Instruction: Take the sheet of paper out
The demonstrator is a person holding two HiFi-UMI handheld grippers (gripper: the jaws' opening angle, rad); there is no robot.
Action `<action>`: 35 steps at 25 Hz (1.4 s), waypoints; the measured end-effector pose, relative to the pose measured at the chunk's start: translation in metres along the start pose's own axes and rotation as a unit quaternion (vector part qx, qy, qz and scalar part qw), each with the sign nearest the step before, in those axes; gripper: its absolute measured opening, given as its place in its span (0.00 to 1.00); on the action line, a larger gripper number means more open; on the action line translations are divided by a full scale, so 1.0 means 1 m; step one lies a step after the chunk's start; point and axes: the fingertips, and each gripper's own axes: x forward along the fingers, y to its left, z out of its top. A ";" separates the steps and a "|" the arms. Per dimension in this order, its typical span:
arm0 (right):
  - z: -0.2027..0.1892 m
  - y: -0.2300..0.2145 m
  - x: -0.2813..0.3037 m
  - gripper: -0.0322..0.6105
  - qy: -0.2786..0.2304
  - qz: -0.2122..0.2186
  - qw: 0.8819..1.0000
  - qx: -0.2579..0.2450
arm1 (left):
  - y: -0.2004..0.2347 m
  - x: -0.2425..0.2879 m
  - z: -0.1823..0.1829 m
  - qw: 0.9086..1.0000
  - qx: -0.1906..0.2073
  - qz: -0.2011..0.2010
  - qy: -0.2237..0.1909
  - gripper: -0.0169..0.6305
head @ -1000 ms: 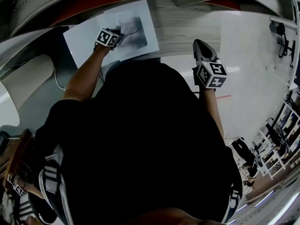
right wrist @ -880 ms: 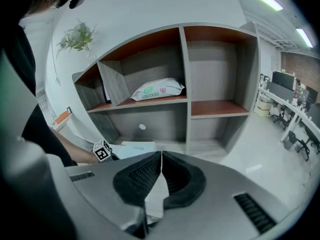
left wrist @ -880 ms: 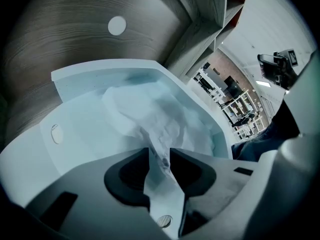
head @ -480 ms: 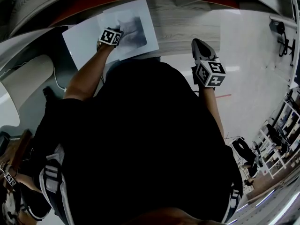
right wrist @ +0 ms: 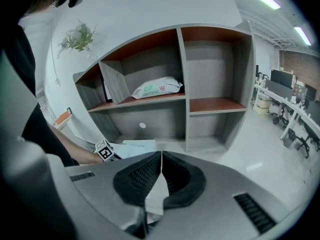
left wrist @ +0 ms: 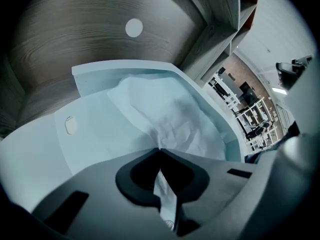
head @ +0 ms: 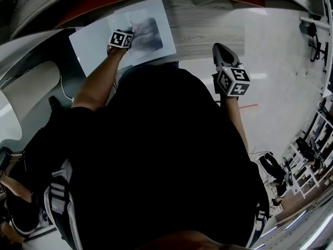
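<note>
The left claw [left wrist: 160, 150] is pressed together on a crumpled fold of the sheet of paper [left wrist: 170, 116]. The sheet lies inside a pale translucent folder [left wrist: 95, 124] on the bottom board of the wooden shelf unit [right wrist: 210, 69], bunched up toward the claw tips with its far part inside the folder. The right claw [right wrist: 161, 155] is pressed together, held well apart to the right over the floor [head: 281, 61].

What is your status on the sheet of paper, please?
Left gripper shut on sheet of paper, bunched, not yet clear of pale blue folder. Right gripper shut, empty, held clear of shelf. Nothing blocking.
</note>
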 end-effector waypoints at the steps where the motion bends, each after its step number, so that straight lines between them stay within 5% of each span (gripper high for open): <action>1: 0.000 0.000 -0.001 0.07 -0.001 0.000 1.000 0.000 | 0.000 0.000 0.000 1.000 0.000 -0.001 -0.002 0.07; 18: -0.003 0.004 -0.008 0.07 -0.012 0.008 1.000 0.000 | 0.005 -0.017 0.006 0.997 -0.077 -0.018 -0.024 0.06; 35: 0.002 0.017 -0.006 0.07 -0.020 0.037 0.999 -0.020 | 0.031 -0.060 -0.015 0.991 -0.117 0.016 -0.059 0.06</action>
